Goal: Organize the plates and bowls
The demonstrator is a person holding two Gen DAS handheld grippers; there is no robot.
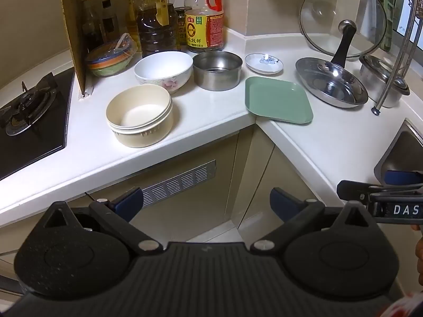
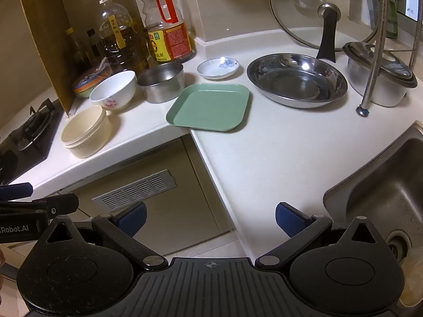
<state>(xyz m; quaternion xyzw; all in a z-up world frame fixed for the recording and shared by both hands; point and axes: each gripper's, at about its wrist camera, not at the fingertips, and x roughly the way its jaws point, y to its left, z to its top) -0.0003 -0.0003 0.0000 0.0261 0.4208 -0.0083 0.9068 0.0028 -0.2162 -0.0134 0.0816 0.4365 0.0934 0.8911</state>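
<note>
On the white corner counter (image 1: 201, 111) stand a beige round bowl (image 1: 139, 115), a white flowered bowl (image 1: 163, 71), a steel bowl (image 1: 217, 70), a small white saucer (image 1: 263, 64), a green square plate (image 1: 277, 100) and a steel dish (image 1: 330, 84). The right wrist view shows the same: beige bowl (image 2: 86, 134), white bowl (image 2: 113, 89), steel bowl (image 2: 161, 82), saucer (image 2: 218, 68), green plate (image 2: 210, 107), steel dish (image 2: 297, 80). My left gripper (image 1: 206, 202) is open and empty, below the counter's edge. My right gripper (image 2: 210, 219) is open and empty, in front of the counter.
Oil and sauce bottles (image 1: 203, 15) and a covered bowl (image 1: 109, 59) stand at the back left beside a cardboard sheet (image 1: 74, 31). A gas hob (image 1: 29, 105) lies left. A glass lid (image 1: 343, 18), a lidded pot (image 2: 378, 79) and a sink (image 2: 391, 190) are right.
</note>
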